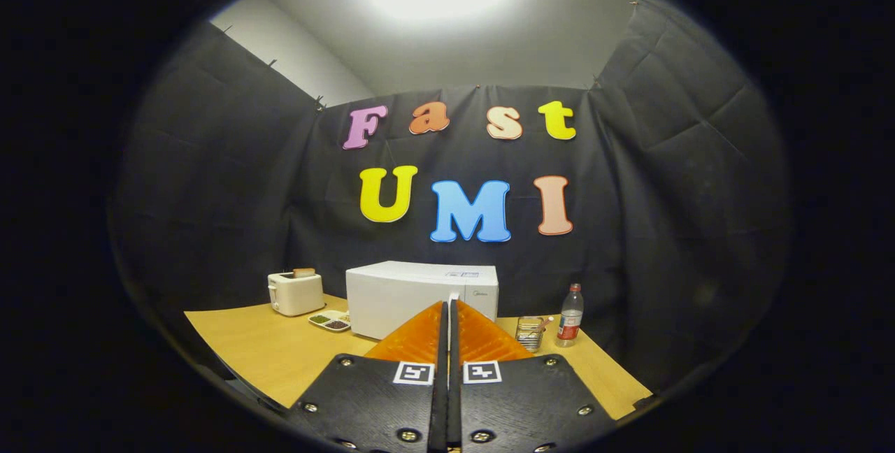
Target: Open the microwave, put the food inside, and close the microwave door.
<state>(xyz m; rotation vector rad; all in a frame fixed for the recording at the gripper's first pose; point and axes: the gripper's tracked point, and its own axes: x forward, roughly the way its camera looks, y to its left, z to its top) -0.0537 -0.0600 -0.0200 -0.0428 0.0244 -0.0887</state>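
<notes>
A white microwave (412, 292) stands at the back of the wooden table (266, 348), its door closed as far as I can tell. My gripper (448, 307) is shut with nothing between its fingers, which meet in a narrow line in front of the microwave's right half. The microwave sits well beyond the fingertips. A small white dish (330, 321) with dark and green portions of food lies just left of the microwave, ahead of the fingers and to their left.
A white toaster (296, 291) with bread in its slot stands left of the dish. To the right of the microwave are a small glass jar (531, 331) and a plastic bottle (570, 315) with a red label. Black cloth walls close in the table.
</notes>
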